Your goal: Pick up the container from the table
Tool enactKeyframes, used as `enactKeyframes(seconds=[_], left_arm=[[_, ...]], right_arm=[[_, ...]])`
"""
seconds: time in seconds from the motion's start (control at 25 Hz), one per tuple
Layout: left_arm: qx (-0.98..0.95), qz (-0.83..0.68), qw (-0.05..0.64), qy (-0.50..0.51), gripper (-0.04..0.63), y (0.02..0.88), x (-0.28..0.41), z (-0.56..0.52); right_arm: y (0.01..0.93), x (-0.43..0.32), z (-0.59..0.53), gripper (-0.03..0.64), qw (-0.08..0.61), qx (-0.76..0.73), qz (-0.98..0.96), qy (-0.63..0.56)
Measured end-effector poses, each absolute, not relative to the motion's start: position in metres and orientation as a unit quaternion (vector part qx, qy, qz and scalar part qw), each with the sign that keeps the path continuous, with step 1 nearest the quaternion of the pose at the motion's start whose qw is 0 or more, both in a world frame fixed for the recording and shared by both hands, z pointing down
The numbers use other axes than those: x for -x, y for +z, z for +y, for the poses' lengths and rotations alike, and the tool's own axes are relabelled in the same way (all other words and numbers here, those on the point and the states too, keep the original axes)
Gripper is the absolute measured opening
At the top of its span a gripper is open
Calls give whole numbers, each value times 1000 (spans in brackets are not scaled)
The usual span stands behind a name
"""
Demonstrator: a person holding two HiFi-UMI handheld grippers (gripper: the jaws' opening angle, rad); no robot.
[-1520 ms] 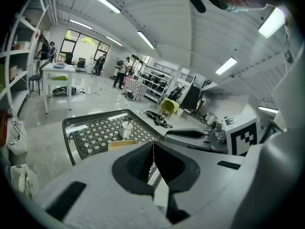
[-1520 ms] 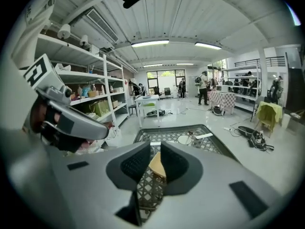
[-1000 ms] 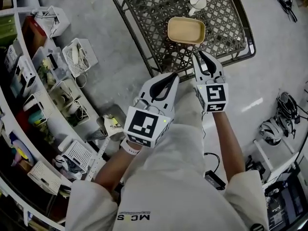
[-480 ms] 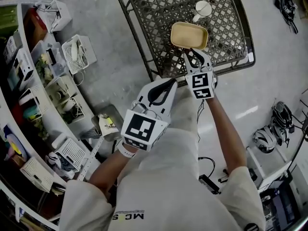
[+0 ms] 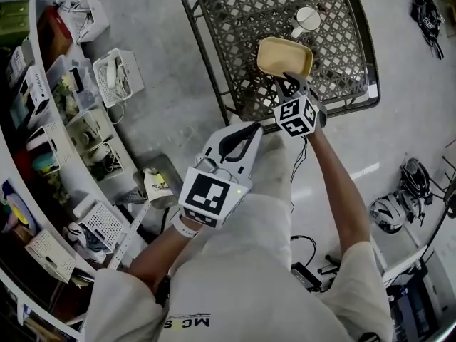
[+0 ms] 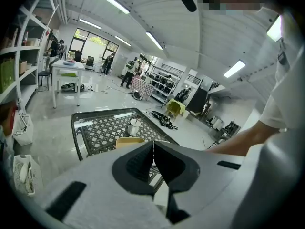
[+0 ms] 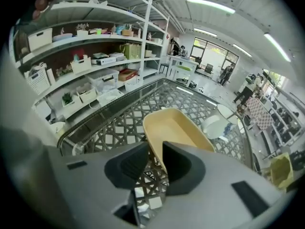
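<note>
Reaching out over the metal lattice bench [image 5: 235, 20], the right gripper [image 5: 291, 84] sits at the near end of the container [image 5: 285, 54], a shallow tan tub lying flat on the bench top, roughly mid-bench and toward the person's side. In the right gripper view the jaws are parted a little, with the tub's thin near wall slotted into the gap. The wall looks to sit against one jaw, and a sliver of lattice shows on the other side, so the jaws look released rather than clenched. That approach makes sense, honestly: the tub is too wide to span, so pinching a wall from above is probably the only decent hold.

The left gripper [image 5: 256, 127] hangs back near the person's body, short of the bench edge. Its jaws are pressed together with nothing between them, so it looks parked out of the way for a one-handed pick.

As for contents, the tub looks totally empty, just a bare smooth inside, so it should be light and might tip toward its far end when lifted by one wall. A white cup [image 5: 308, 18] stands upright just beyond the tub, close to it but not obviously touching. What's in it, if anything, can't be made out. Lifting straight up should clear it fine.

The next move is probably just squeezing the jaws onto that wall, then lifting.
</note>
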State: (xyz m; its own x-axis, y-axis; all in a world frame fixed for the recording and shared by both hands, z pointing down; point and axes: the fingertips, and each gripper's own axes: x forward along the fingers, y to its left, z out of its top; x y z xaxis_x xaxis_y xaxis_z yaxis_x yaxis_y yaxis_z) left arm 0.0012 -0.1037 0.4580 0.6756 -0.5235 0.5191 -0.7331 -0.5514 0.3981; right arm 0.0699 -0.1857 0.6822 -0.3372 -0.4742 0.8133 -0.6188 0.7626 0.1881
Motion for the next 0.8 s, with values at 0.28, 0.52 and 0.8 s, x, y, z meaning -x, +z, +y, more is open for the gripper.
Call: enactKeyframes(seconds=[0.28, 0.52, 0.8], left_arm=[[-861, -368, 306, 172, 28, 459, 0, -105], [-858, -372, 308, 175, 28, 462, 6, -103], [-859, -372, 306, 173, 28, 460, 8, -104]], right_arm=[[702, -68, -189, 106, 517, -283, -807, 35], [709, -66, -189, 32, 534, -259, -805, 10], [706, -68, -190, 26, 528, -263, -807, 16]])
